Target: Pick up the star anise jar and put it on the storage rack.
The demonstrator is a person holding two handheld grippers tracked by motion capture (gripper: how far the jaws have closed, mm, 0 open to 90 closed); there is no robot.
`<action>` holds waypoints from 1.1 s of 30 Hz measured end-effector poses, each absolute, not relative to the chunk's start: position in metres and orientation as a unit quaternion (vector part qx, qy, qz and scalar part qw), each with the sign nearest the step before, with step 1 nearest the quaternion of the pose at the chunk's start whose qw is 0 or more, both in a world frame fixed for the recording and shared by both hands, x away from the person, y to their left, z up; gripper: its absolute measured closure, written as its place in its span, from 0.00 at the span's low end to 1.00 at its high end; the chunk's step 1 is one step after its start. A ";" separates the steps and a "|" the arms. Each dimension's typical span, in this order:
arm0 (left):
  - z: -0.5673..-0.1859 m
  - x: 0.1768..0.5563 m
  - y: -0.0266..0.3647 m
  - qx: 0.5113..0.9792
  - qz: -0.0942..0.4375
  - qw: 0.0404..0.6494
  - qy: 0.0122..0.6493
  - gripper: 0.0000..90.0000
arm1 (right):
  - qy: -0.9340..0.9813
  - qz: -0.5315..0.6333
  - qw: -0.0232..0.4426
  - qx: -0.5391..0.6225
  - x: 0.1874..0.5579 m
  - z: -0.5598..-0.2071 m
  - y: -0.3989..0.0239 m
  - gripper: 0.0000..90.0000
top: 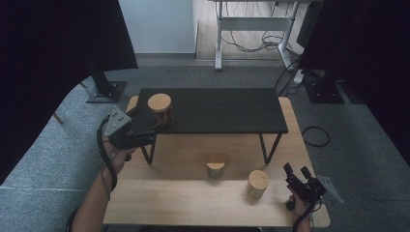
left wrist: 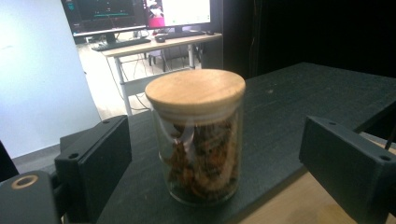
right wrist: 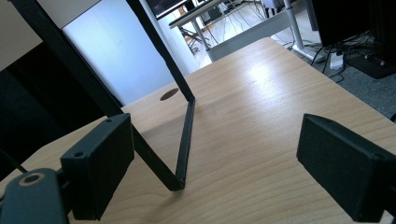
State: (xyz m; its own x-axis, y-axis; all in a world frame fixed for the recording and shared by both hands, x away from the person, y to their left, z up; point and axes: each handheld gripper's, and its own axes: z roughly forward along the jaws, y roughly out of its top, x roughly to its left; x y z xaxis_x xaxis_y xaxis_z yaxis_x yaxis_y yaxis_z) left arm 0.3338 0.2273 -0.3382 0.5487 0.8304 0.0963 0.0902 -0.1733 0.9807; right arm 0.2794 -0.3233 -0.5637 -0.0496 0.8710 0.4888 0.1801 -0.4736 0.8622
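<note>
**A:** How can the jar (left wrist: 196,135) on the black riser shelf (left wrist: 299,93) be expected to handle; where should it be taken?

**B:** A clear glass body is seen, so it is judged stiff, smooth, breakable and moderately heavy for its size; it would best be taken at mid-height across the straight wall, below the wooden lid (left wrist: 195,89), which may only be seated loosely and should not be lifted by.

**A:** And the left gripper (left wrist: 215,163)?

**B:** Its fingers (left wrist: 95,163) are spread wide to either side of the jar, apart from the glass; nothing is grasped. The jar is stood upright near the shelf's front left corner, close to the edge.

**A:** How is the jar described?

**B:** A short cylinder; pale round lid; brown, dried-looking contents packed inside, their kind not to be told.

**A:** What is pictured farther off?

**B:** In the high view, two similar lidded jars are set on the wooden desk (top: 193,193), one (top: 215,166) by the shelf's shadow, one (top: 257,183) nearer the right gripper (top: 296,173); that gripper's fingers (right wrist: 98,163) are released, held over bare desk.
</note>
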 end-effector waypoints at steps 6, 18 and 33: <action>-0.351 0.319 0.232 0.689 0.340 0.545 0.336 0.10 | 0.421 0.589 0.294 0.624 0.279 -0.564 -0.323 0.12; -0.376 0.297 0.242 0.686 0.334 0.543 0.352 0.10 | 0.420 0.589 0.295 0.624 0.279 -0.564 -0.323 0.12; -0.437 0.265 0.255 0.695 0.271 0.549 0.377 0.11 | 0.419 0.589 0.295 0.625 0.279 -0.563 -0.323 0.12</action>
State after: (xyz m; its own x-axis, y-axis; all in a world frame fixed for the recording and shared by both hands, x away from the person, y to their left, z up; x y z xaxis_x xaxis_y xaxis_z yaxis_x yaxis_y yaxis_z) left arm 0.2649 0.2553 -0.4369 0.5681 0.8221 -0.0373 0.2260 -0.1123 0.9676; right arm 0.2790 -0.3227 -0.5634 -0.0449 0.8718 0.4878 0.1764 -0.4737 0.8628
